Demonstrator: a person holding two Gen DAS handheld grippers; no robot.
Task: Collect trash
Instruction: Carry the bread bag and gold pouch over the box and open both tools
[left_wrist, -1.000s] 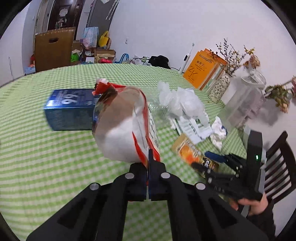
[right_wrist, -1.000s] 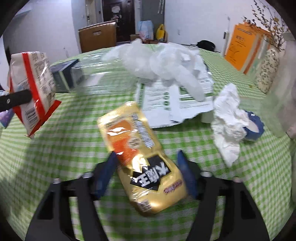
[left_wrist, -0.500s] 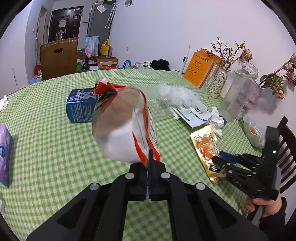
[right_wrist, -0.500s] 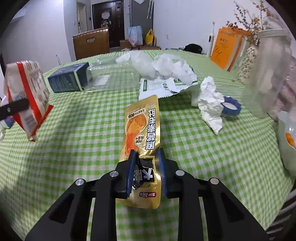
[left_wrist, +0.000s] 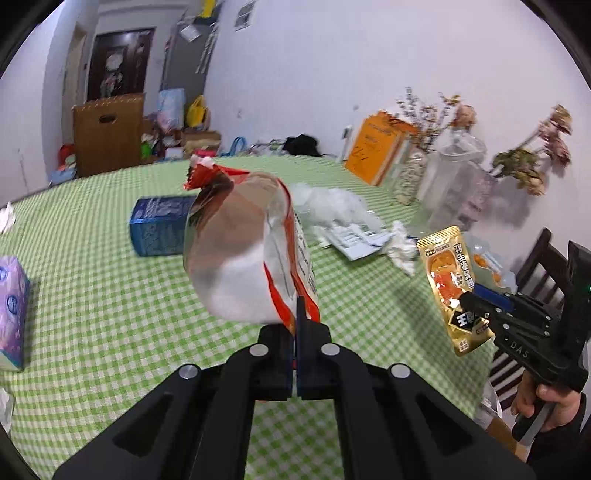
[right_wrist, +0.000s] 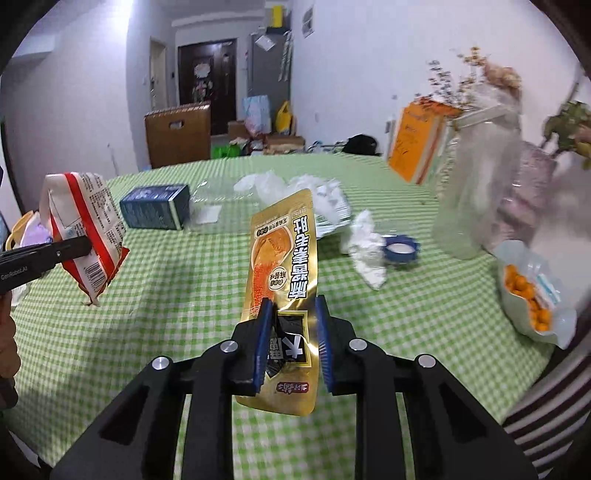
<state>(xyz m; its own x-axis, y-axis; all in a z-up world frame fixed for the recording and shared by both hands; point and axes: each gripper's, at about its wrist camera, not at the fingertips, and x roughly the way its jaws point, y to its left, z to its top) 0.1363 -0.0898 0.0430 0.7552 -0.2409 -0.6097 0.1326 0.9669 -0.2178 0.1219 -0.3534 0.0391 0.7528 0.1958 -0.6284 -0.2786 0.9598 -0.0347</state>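
My left gripper (left_wrist: 297, 310) is shut on the bottom edge of a red-and-white snack bag (left_wrist: 240, 251), which stands up above the green checked table (left_wrist: 92, 295). My right gripper (right_wrist: 293, 310) is shut on the lower end of a gold snack packet (right_wrist: 284, 251) and holds it upright, clear of the cloth. The left wrist view shows that gold packet (left_wrist: 448, 273) at the right, in the right gripper (left_wrist: 469, 299) held by a hand. In the right wrist view the left gripper (right_wrist: 83, 245) and its bag (right_wrist: 81, 214) are at the far left.
On the table lie a blue carton (left_wrist: 159, 225), crumpled white plastic on papers (left_wrist: 332, 203), a white tissue (right_wrist: 364, 251), a blue tape roll (right_wrist: 400, 251), a clear jar (right_wrist: 476, 184) and an open bag of orange snacks (right_wrist: 528, 291). A purple tissue pack (left_wrist: 11, 310) sits left, a chair (left_wrist: 535, 262) right.
My right gripper closed on the gold packet and lifted it off the table. The left gripper drew back and up with its bag still held.
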